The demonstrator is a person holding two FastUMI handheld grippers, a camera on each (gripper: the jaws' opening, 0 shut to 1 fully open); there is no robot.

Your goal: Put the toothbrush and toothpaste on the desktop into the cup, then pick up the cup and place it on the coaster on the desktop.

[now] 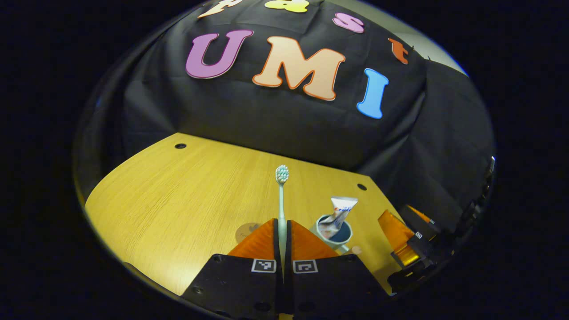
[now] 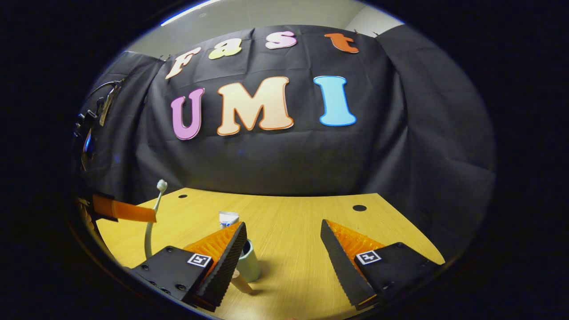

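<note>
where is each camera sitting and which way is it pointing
Left gripper view: rides on the left gripper, above the wooden desktop, facing the booth wall; its own fingers are shut on the toothbrush, the right gripper off to the side.
Right gripper view: rides on the right gripper, low over the desktop, facing the same wall; its own fingers stand open.
Shared: the toothbrush, the cup holding the toothpaste, the desktop.
</note>
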